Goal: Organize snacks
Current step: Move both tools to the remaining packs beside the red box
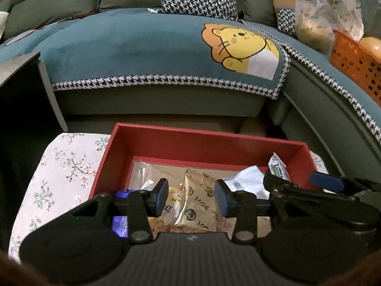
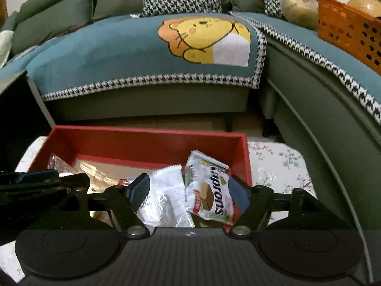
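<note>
A red box (image 1: 202,140) stands on a floral-cloth table and holds several snack packets. My left gripper (image 1: 192,196) reaches into its near left part. Its blue pads (image 1: 162,194) lie against the sides of a tan packet with green logos (image 1: 200,205), which rests on other snacks. My right gripper (image 2: 189,193) is over the box's right part, its jaws wide apart. Between them lie a white wrapper (image 2: 169,195) and a white-and-green wafer packet (image 2: 209,190); the wafer packet leans on the box's right wall (image 2: 243,162). Neither is pinched.
A green sofa with a teal cover and a lion picture (image 1: 240,47) runs close behind the box. On its right end stand an orange basket (image 2: 347,28) and plastic bags (image 1: 312,21). A dark cabinet (image 1: 23,100) stands at the left. The floral cloth (image 2: 281,166) shows on both sides of the box.
</note>
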{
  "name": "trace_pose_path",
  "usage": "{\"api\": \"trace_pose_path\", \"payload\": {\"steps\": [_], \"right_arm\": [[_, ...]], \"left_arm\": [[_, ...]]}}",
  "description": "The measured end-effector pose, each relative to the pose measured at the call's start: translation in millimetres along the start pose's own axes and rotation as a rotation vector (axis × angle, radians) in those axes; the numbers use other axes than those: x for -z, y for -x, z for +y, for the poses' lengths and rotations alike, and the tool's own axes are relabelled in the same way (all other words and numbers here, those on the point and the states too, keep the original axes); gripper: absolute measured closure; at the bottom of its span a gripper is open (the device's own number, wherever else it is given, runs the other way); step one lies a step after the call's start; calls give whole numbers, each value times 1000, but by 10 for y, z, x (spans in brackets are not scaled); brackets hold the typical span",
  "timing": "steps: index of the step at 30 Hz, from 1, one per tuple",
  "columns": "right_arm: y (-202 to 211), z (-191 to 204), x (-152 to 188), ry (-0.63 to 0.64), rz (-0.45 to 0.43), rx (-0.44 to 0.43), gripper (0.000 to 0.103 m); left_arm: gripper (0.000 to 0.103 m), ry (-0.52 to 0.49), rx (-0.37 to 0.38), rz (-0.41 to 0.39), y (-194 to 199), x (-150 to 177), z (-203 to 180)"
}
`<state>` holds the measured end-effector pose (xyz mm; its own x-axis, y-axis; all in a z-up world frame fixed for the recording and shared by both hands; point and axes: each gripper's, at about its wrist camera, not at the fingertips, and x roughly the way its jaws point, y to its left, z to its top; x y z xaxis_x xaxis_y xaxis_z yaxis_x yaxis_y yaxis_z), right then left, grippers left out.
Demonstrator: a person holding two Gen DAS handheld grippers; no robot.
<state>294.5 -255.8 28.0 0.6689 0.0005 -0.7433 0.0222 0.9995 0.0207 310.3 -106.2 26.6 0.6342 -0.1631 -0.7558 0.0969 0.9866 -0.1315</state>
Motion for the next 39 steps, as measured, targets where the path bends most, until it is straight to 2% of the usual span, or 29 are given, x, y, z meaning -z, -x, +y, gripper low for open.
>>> {"api": "trace_pose_path", "payload": {"steps": [9,13,19,24,30,39], "right_arm": [[374,-106,-99,-15,-59,-6,21],[574,-195,-56,-24,-64,20,21],[885,-386,232,10,-27,97,20],[1054,-590,568,18,52,128,18],[1122,-879,868,-11,127,142,18],[1101,-1098,973,-54,145,119,18]], "left_arm": [[52,0,65,-16,329,56,-56],[51,-20,117,14,456,185,-144],[51,-117,207,88,566,505,-393],[51,-197,337,187,489,810,-639],[51,-354,430,216,310,993,-1032],[51,-404,439,198,64,1027,-1143]]}}
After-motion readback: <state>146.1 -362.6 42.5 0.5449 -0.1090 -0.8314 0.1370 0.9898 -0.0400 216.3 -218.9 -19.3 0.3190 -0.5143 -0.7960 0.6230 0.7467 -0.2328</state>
